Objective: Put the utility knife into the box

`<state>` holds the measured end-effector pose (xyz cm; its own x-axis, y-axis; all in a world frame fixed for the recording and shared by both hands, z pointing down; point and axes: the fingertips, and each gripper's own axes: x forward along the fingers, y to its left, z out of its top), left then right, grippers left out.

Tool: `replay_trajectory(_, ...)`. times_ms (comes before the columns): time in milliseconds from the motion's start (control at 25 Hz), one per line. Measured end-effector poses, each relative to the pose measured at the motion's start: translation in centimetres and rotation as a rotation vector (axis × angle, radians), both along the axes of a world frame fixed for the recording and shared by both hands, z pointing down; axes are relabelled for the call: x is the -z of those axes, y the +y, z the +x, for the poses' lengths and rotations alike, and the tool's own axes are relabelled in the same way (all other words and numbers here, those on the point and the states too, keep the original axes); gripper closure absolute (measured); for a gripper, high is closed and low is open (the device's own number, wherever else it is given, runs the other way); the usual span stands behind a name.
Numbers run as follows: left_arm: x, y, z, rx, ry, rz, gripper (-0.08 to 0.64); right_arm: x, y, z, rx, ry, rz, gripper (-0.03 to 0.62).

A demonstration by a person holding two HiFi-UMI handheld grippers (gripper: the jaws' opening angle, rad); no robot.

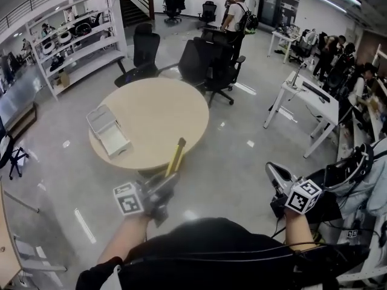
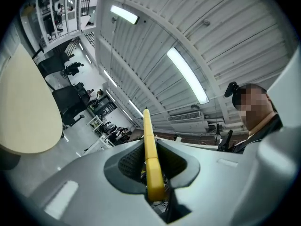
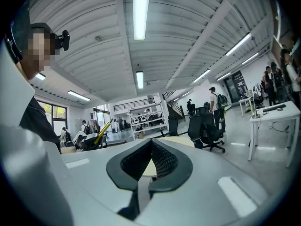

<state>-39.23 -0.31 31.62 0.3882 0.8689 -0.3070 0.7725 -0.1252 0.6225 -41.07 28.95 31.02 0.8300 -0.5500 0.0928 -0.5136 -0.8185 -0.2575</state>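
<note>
Nearest, the left gripper held the utility knife just short of the round table; the box lay on the table's left side. Left gripper view: jaws clenched on the utility knife. Right gripper view: the right gripper had its jaws together, empty.

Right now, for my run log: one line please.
left gripper: shut on utility knife | right gripper: shut, empty | box: on table

A round, pale wooden desk stands on a glossy grey floor, left of centre in the head view. One thing lies on it: a white box, near the lower left rim, apparently open, with its two halves end to end. The rest of the desktop is plain.
</note>
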Motion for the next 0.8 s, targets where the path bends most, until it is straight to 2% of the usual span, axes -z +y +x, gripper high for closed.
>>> replay_trajectory(160,-0.7,-0.4,4.5,-0.02,-0.026,-0.007,0.489,-0.5,0.1,3.4,-0.037,-0.031,-0.008,0.577)
replay_trajectory(400,-2.6,2.8,10.6,-0.045,-0.065,0.01,0.489,-2.1,3.8,9.1,-0.069,-0.052,0.0,0.577)
replay_trajectory(640,-2.6,10.1,18.0,-0.008,-0.059,0.034,0.489,-2.5,11.2,17.3,-0.03,-0.032,0.029,0.578)
replay_trajectory(800,-0.4,16.6,23.6,0.036,-0.053,0.007,0.489,-1.7,17.5,23.1,0.02,-0.016,0.004,0.577)
